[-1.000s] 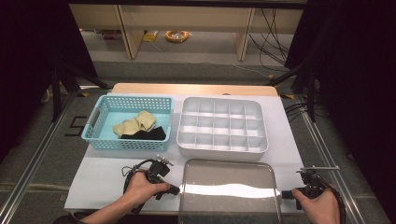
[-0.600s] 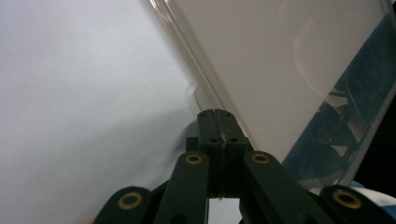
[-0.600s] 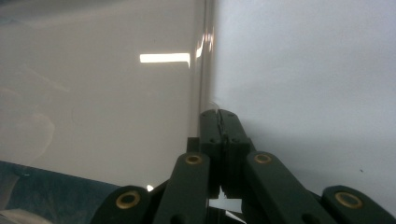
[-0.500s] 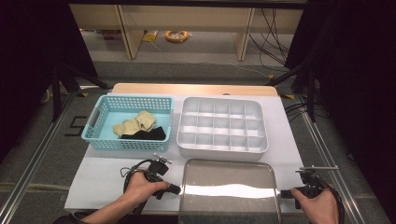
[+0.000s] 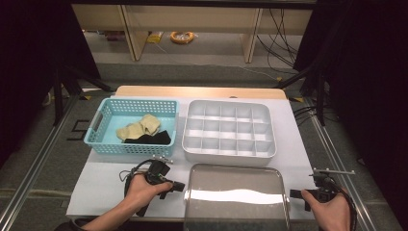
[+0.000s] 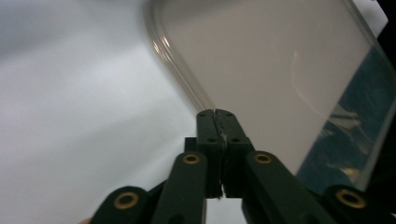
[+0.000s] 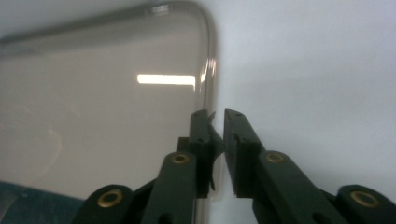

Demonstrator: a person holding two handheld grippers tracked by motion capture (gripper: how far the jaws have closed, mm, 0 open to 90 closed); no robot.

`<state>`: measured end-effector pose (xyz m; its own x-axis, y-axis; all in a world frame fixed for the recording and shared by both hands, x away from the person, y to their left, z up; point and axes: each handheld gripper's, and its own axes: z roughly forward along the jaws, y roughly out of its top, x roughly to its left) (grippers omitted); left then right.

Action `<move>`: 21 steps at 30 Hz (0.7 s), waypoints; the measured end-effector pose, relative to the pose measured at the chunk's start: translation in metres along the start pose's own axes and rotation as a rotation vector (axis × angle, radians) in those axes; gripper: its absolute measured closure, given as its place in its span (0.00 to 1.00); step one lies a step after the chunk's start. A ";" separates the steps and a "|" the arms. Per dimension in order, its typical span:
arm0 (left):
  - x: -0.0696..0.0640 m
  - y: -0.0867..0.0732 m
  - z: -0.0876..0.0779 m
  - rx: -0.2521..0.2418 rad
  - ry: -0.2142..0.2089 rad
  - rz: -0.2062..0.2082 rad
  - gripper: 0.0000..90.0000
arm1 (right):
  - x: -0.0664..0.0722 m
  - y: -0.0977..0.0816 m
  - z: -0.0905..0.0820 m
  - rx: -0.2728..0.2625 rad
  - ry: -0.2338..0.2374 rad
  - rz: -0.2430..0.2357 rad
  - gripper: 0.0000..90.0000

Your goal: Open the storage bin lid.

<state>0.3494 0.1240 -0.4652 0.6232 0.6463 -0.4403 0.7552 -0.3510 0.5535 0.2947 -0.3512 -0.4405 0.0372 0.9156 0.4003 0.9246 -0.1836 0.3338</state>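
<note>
Little has shifted since the earlier frames: your hands sit where they were, though both sets of jaws have just been opening a touch. Your left gripper looks all but clenched, nothing visibly between the pads, tip right at the clear lid's left rim. Your right gripper shows a narrow gap, released, lid edge just beside its jaws. Flanking placement suggests a two-sided lift toward the divided tray. Lid lies flat on the white sheet, between both tools; basket stays clear.
</note>
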 end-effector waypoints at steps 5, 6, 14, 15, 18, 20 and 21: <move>0.002 0.009 -0.013 -0.096 0.064 0.075 0.84 | 0.006 0.007 0.000 -0.024 -0.006 0.049 0.82; 0.003 0.010 -0.015 -0.116 0.079 0.089 0.82 | 0.003 0.009 0.000 -0.034 -0.011 0.007 0.81; 0.008 0.015 -0.027 -0.221 0.153 0.106 0.68 | 0.012 0.018 0.009 -0.132 -0.026 -0.042 0.75; 0.009 0.015 -0.028 -0.230 0.154 0.115 0.67 | 0.014 0.020 0.006 -0.111 -0.037 -0.040 0.74; 0.010 0.017 -0.031 -0.248 0.162 0.122 0.67 | 0.012 0.023 0.010 -0.168 -0.011 -0.071 0.74; 0.011 0.018 -0.034 -0.251 0.166 0.130 0.66 | 0.017 0.023 0.009 -0.176 0.004 -0.026 0.73; 0.012 0.018 -0.036 -0.254 0.170 0.137 0.66 | 0.018 0.024 0.010 -0.181 -0.006 -0.025 0.73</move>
<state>0.3635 0.1501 -0.4352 0.6565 0.7160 -0.2374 0.5785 -0.2759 0.7676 0.3215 -0.3351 -0.4336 0.0180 0.9228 0.3850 0.8417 -0.2218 0.4922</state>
